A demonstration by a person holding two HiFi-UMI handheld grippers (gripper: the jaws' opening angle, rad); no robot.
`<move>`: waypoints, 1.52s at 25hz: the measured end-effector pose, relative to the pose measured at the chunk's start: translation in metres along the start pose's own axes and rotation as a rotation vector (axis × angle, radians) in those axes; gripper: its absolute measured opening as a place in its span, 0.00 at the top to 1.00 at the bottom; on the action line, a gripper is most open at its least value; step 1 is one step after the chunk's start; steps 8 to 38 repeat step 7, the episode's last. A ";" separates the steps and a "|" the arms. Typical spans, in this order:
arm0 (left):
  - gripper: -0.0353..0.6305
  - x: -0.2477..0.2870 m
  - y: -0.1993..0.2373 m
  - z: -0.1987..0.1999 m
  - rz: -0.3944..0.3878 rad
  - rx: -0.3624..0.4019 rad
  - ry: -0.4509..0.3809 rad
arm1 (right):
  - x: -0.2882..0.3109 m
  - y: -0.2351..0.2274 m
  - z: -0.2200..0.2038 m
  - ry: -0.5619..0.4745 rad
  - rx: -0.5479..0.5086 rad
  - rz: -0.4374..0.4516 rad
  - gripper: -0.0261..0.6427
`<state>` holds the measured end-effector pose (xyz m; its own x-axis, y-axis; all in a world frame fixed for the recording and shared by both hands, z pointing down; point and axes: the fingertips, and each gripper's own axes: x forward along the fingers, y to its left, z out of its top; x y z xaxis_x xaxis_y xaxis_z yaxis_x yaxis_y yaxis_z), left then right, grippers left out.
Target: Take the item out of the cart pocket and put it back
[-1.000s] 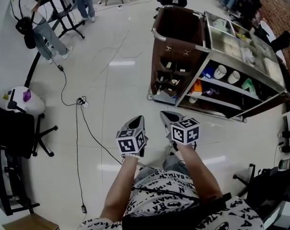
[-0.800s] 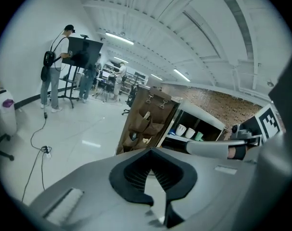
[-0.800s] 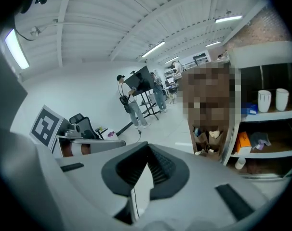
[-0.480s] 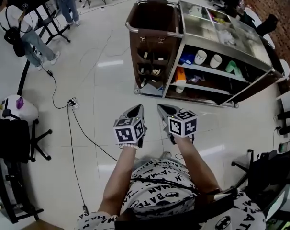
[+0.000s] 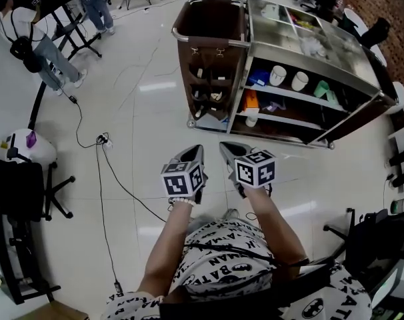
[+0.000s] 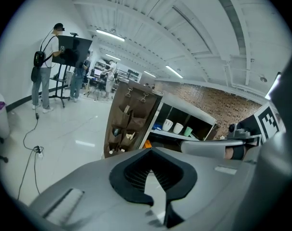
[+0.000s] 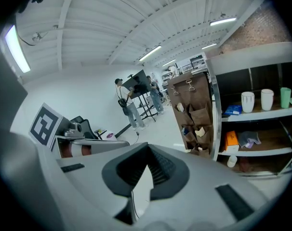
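Observation:
A brown fabric organiser with several pockets (image 5: 209, 92) hangs on the left end of a housekeeping cart (image 5: 309, 62); small white and yellowish items stick out of the pockets. The pockets also show in the left gripper view (image 6: 126, 124) and the right gripper view (image 7: 194, 117). My left gripper (image 5: 194, 152) and right gripper (image 5: 226, 148) are held side by side over the floor, well short of the cart and pointing toward it. Both are shut with nothing between the jaws, as the left gripper (image 6: 153, 174) and right gripper (image 7: 141, 170) show in their own views.
The cart's open shelves hold white cups (image 5: 287, 77), a green cup (image 5: 322, 89) and an orange box (image 5: 250, 101). A black cable (image 5: 99, 172) runs across the floor at left near an office chair (image 5: 29, 185). People stand by an easel (image 5: 49, 19) at far left.
The cart has shifted left and come closer in the head view as the person stepped toward it. Both grippers moved along, still shut and side by side.

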<state>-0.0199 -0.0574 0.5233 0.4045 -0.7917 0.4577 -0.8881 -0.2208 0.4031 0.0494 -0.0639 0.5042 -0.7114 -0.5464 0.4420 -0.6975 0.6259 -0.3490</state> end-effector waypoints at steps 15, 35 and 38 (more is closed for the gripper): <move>0.94 0.005 0.000 0.001 0.011 -0.017 -0.004 | -0.001 -0.008 0.000 0.000 0.009 0.011 0.96; 0.94 0.005 0.000 0.001 0.011 -0.017 -0.004 | -0.001 -0.008 0.000 0.000 0.009 0.011 0.96; 0.94 0.005 0.000 0.001 0.011 -0.017 -0.004 | -0.001 -0.008 0.000 0.000 0.009 0.011 0.96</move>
